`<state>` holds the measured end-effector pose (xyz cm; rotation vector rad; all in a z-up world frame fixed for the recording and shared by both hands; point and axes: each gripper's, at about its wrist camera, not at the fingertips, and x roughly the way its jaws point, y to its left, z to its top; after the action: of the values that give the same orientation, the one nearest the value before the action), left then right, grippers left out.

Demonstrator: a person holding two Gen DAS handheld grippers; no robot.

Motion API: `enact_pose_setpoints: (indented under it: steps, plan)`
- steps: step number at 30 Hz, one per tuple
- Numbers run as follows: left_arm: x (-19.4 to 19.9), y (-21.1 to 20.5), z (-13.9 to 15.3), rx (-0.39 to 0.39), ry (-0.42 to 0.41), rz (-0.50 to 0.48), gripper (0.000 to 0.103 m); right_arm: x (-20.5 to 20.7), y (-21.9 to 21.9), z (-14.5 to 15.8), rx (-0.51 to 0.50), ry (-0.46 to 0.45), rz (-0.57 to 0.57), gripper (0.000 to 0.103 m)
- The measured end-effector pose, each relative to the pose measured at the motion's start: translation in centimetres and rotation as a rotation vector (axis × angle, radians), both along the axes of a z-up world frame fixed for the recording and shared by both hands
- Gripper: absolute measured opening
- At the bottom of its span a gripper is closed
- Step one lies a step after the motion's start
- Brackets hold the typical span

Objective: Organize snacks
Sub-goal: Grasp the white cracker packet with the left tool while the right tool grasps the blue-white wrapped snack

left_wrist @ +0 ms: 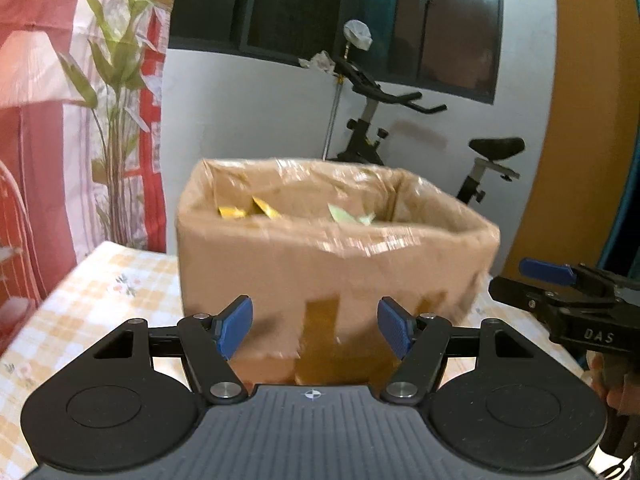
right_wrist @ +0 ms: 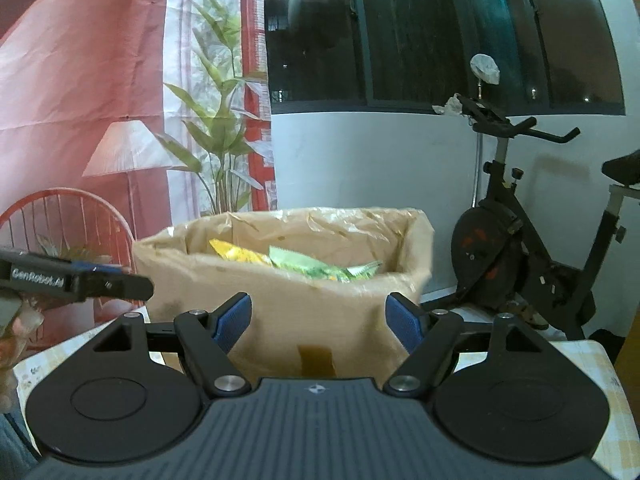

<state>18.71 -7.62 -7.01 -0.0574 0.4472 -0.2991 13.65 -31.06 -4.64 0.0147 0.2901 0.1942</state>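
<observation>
While both jaws gape apart and empty, the left gripper [left_wrist: 315,326] and right gripper [right_wrist: 319,324] face the cardboard box [left_wrist: 328,264] at centre frame, snack packets [right_wrist: 296,262] lying inside.

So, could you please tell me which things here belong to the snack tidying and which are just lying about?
Job:
cardboard box
yellow snack packet
green snack packets
left tongs, open
right tongs, open

Lying about:
exercise bike
checked tablecloth
plant-print curtain
</observation>
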Motion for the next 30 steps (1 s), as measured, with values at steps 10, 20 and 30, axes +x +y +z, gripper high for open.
enact_pose_setpoints:
  steps: [10,20,30]
  plan:
    - [1.1,-1.8,-5.7,0.071,0.162,-0.027,0.071,-0.8,0.0,-6.2,-0.047,0.132,-0.029,0.077]
    - [2.4,-0.6,-8.1,0.061,0.259,-0.002,0.071,0.7,0.3,-13.3,-0.029,0.336,-0.036,0.074]
    - [3.6,-3.1,-10.6,0.085,0.331,-0.071,0.071,1.1,-0.2,-14.3,0.007,0.376,-0.018,0.06]
